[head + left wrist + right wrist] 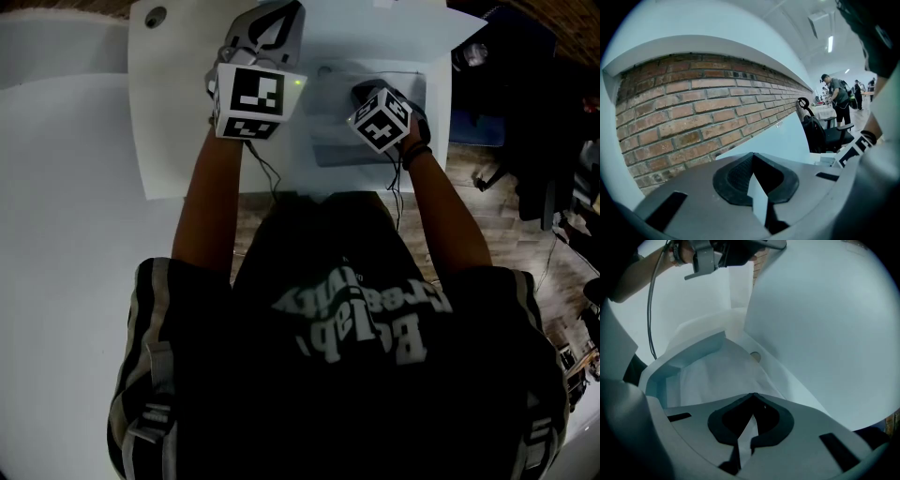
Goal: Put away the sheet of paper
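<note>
Showing upside-down print on shirt (pixel 361 319), not clearly readable. Pinching sheet (pixel 780 138) with left gripper (pixel 752 155), jaws closed on its edge. Clamping same sheet with right gripper (pixel 752 395), jaws closed too, above tray (pixel 654 380). Seemingly bringing sheet into tray; next needing laying flat, then releasing both.

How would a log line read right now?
left gripper: shut on sheet of paper | right gripper: shut on the sheet | tray: below right gripper

White paper (pixel 783 138), red-brown brick wall (pixel 693 117) (pale mortar), black shirt (pixel 375 394)
</note>
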The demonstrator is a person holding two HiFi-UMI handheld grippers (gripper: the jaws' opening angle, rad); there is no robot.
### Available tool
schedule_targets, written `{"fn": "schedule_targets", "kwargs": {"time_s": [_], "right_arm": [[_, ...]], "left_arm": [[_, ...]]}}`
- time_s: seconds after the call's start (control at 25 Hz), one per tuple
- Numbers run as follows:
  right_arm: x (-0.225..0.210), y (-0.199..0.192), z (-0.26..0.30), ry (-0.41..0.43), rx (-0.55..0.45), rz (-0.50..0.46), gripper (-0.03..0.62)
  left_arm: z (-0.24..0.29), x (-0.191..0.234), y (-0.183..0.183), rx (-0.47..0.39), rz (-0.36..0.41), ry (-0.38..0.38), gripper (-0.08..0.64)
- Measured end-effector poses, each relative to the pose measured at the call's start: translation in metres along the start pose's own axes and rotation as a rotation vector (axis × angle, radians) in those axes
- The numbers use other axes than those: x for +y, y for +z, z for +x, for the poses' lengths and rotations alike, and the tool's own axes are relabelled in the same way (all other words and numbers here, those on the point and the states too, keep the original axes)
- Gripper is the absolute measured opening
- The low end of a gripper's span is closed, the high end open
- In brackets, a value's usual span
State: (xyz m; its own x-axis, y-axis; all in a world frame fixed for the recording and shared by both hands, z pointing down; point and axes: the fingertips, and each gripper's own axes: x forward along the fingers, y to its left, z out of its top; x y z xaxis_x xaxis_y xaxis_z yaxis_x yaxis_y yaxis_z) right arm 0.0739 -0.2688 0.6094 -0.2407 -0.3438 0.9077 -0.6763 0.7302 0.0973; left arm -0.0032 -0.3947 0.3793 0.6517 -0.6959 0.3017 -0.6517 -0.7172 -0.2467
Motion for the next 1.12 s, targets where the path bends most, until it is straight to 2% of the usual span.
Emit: {"fn": "schedule_targets", "kwargs": {"time_s": [0.4,0.84,0.96,1.12], "right_arm": [[0.027,-0.014,-0.005,0.016,0.054,0.007,-0.005],[0.052,-0.026,-0.012,0.027,0.125,-0.025,-0.006],[0.047,-0.025,-0.015,0.000,0.121,-0.011,-0.005],[0.031,-0.013,-0.028,-0.080,0.064,0.027,-0.006]], "left_arm": [[-0.007,-0.002,0.000,-0.009,-0.003,-0.021,0.000],[-0.015,-0.002,-0.002,-0.015,-0.001,-0.041,0.000],[-0.014,-0.001,-0.001,-0.018,-0.002,-0.048,0.002],[-0.015,-0.002,-0.001,-0.022,-0.001,-0.063,0.002]]}}
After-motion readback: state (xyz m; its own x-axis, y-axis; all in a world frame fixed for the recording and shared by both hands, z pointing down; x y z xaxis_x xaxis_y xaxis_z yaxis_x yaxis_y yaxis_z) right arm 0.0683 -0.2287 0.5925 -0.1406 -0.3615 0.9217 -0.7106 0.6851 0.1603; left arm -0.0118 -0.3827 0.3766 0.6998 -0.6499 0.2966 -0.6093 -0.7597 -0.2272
